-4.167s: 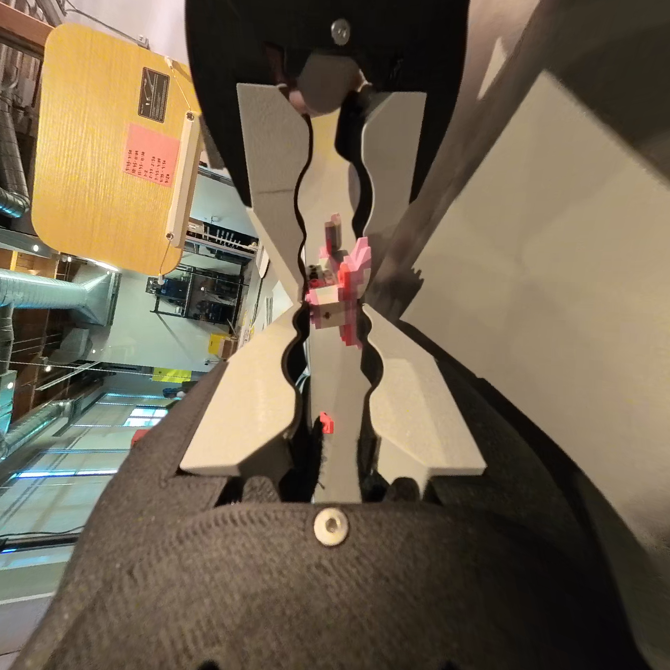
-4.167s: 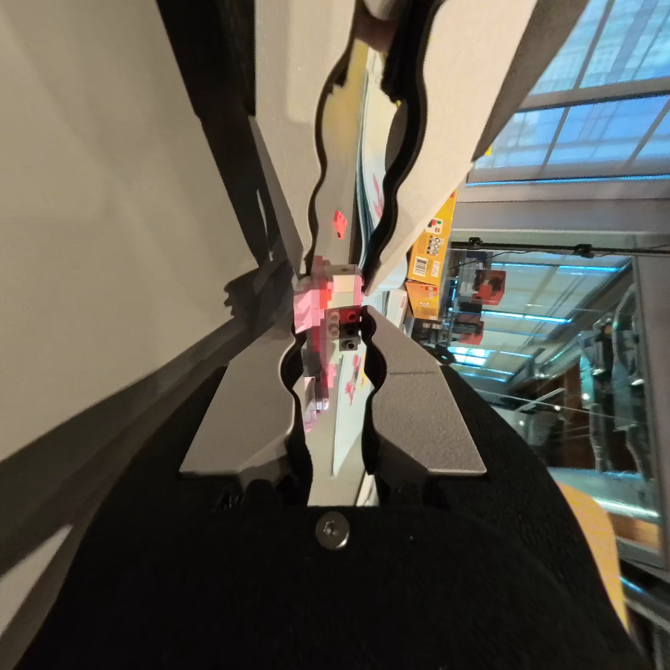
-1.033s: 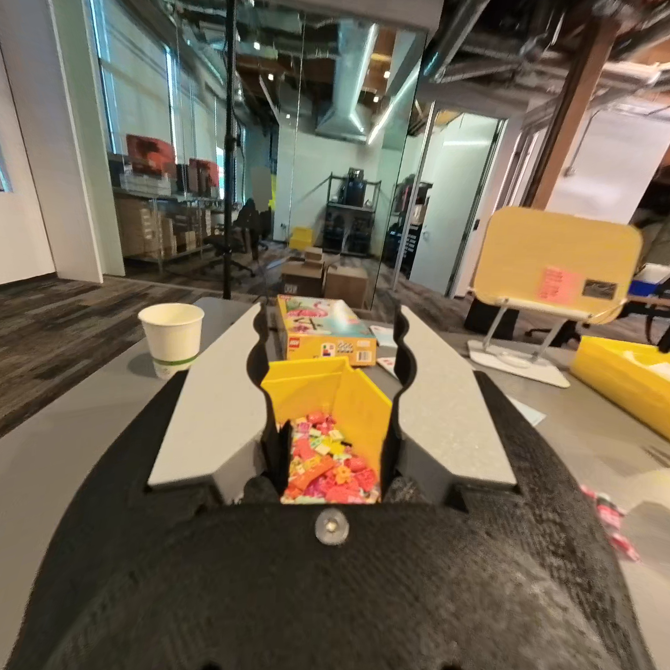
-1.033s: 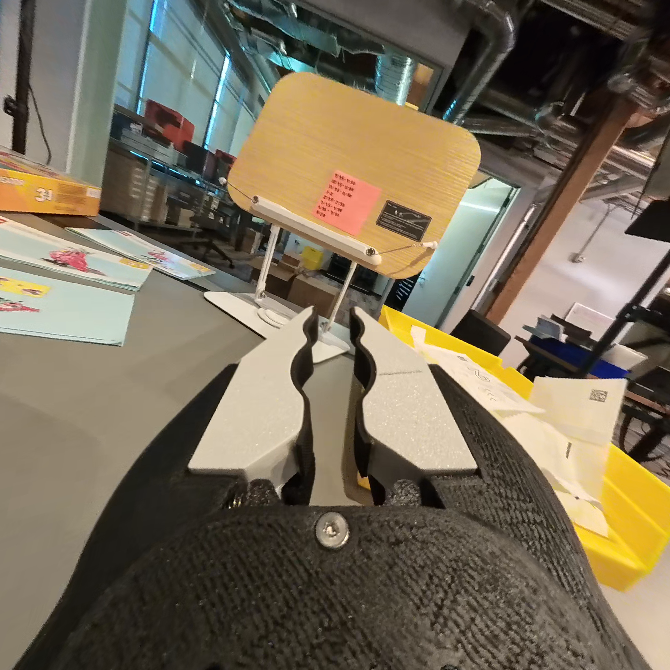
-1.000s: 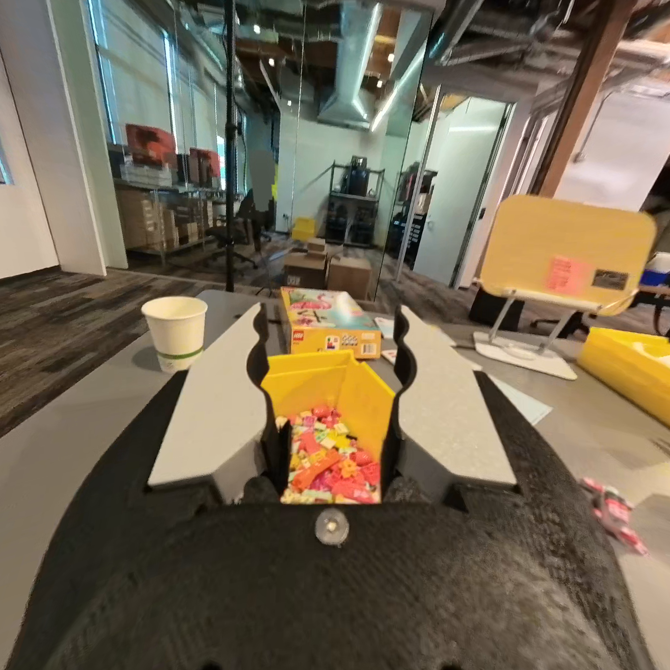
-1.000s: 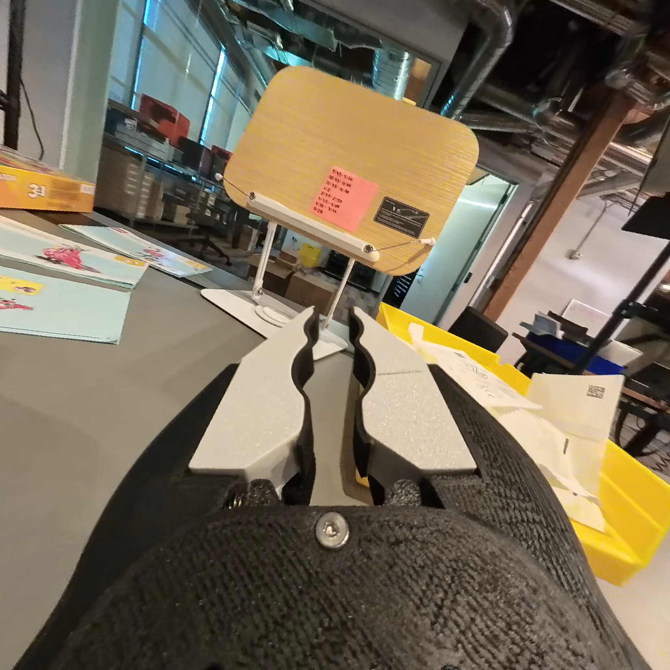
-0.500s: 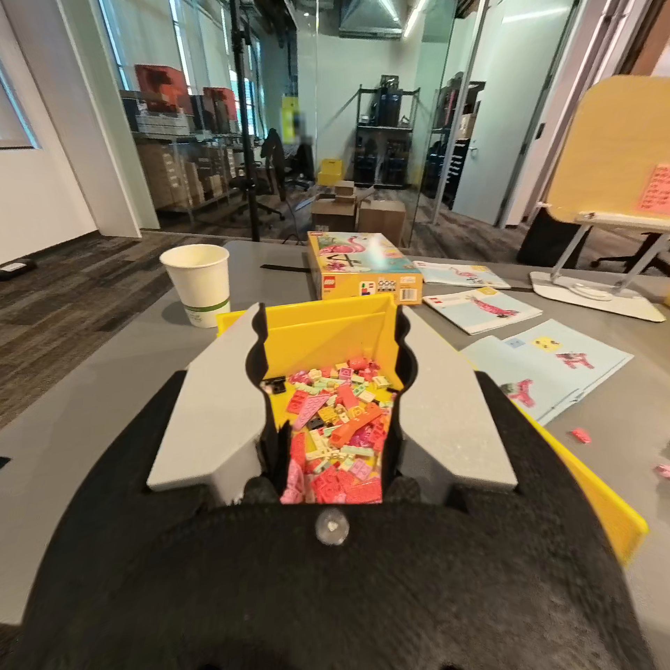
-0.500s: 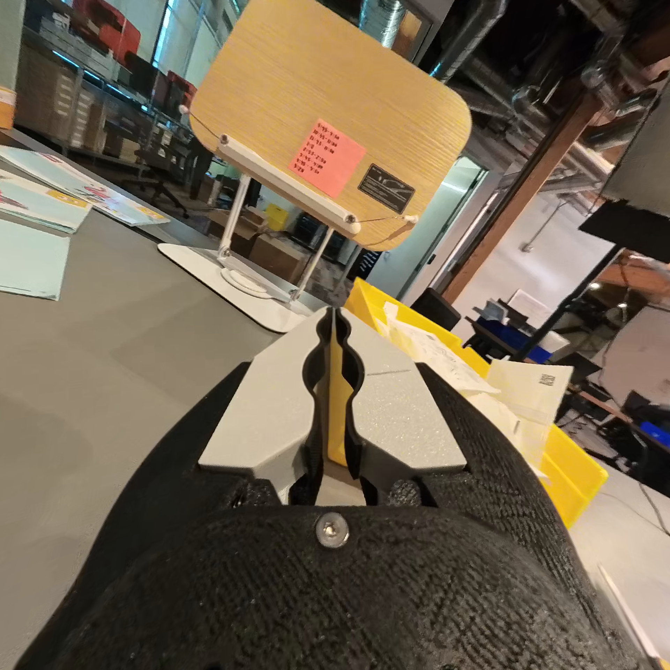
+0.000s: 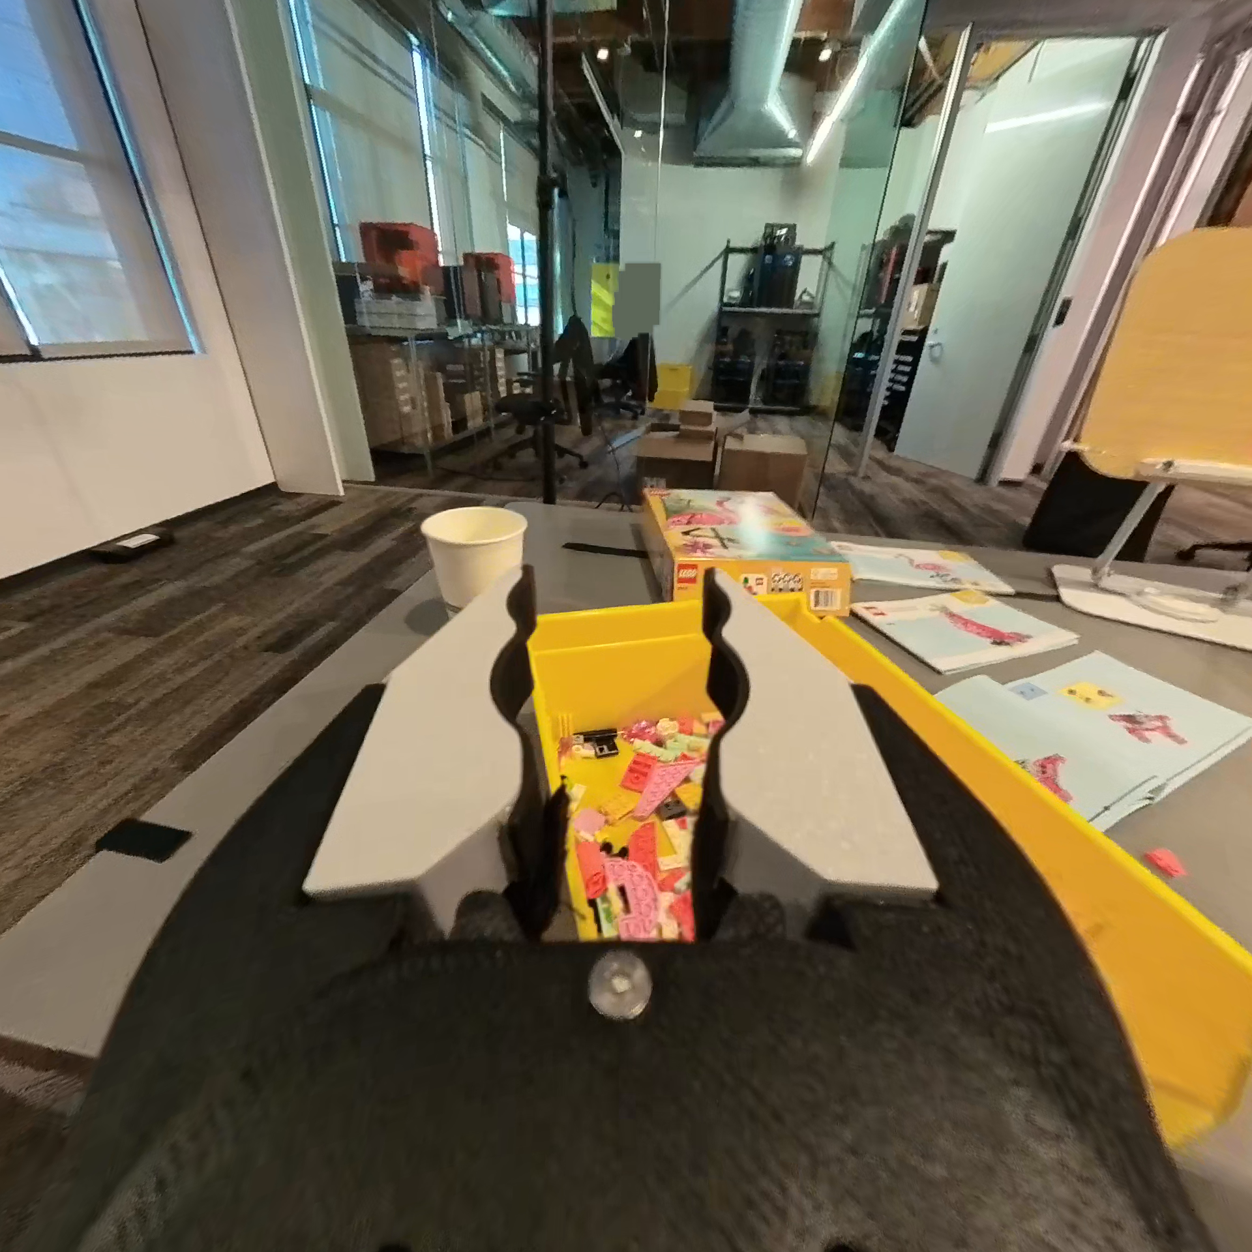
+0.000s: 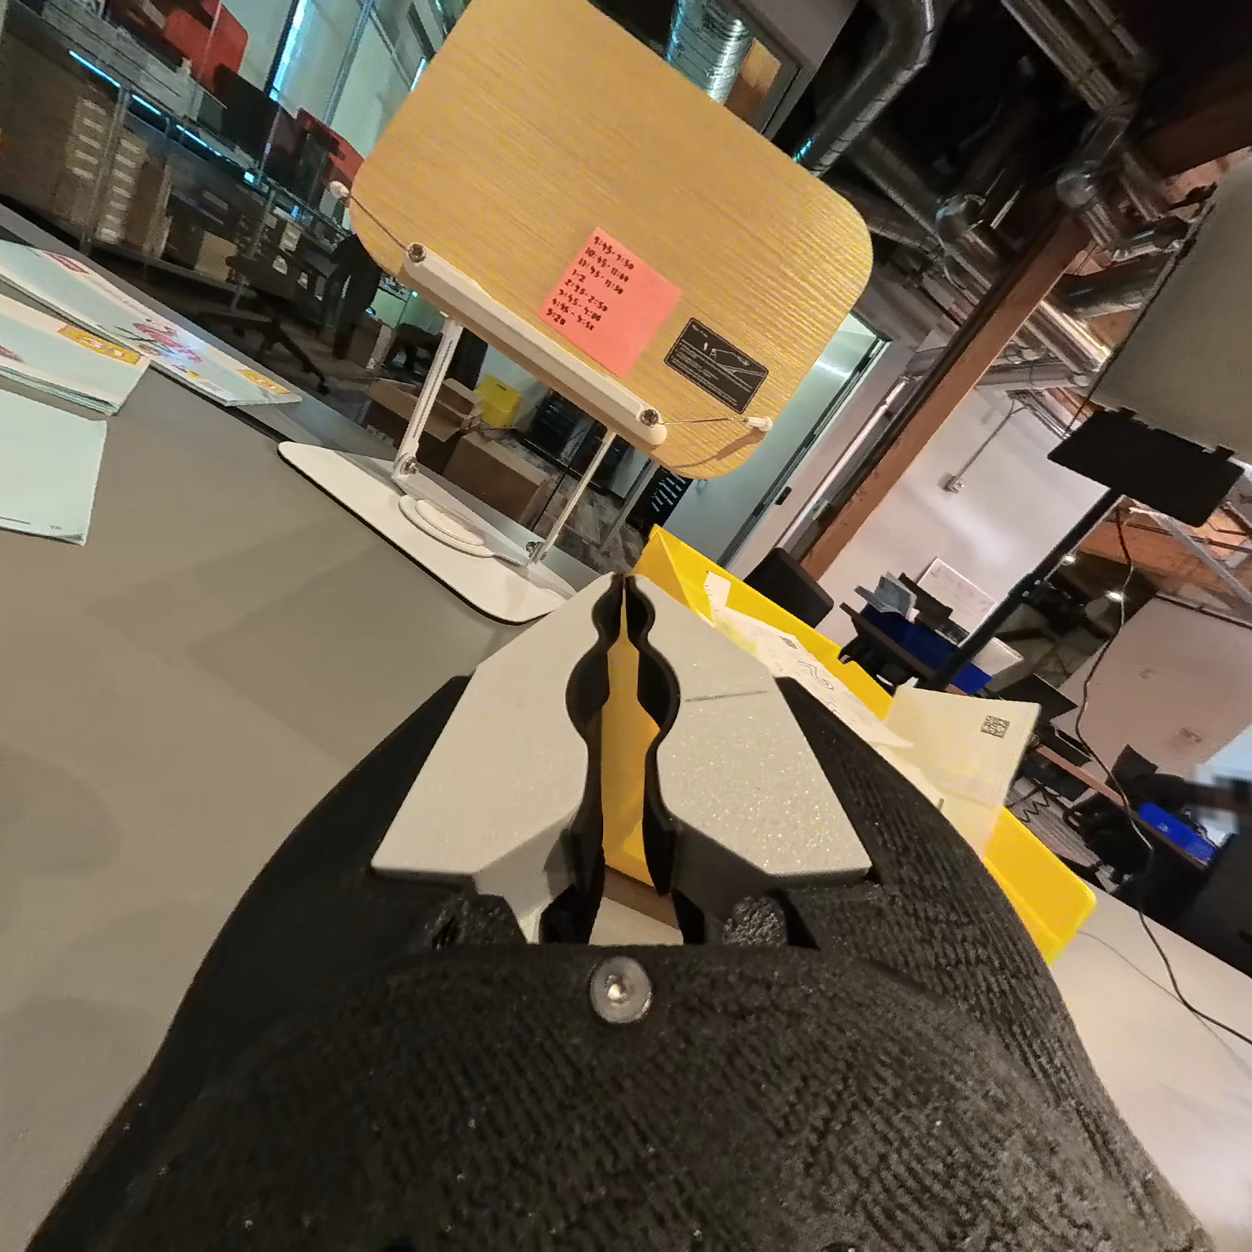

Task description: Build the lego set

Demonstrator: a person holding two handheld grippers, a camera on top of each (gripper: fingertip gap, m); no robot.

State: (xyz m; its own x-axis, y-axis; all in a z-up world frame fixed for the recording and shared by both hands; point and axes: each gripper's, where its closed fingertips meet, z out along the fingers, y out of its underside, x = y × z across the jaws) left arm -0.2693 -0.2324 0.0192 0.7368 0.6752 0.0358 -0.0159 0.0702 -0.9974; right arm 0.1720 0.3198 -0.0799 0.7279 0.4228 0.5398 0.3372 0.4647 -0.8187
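The left gripper (image 9: 616, 596) has come down over the yellow bin (image 9: 881, 684), jaws wide and empty, loose bricks (image 9: 643, 799) inside; the right gripper (image 10: 623, 593) has pinched closed on nothing beside it; a brick pick looks next.

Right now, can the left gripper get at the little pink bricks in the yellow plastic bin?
Probably yes: the left gripper is open above the yellow plastic bin, and nothing covers the little pink bricks.
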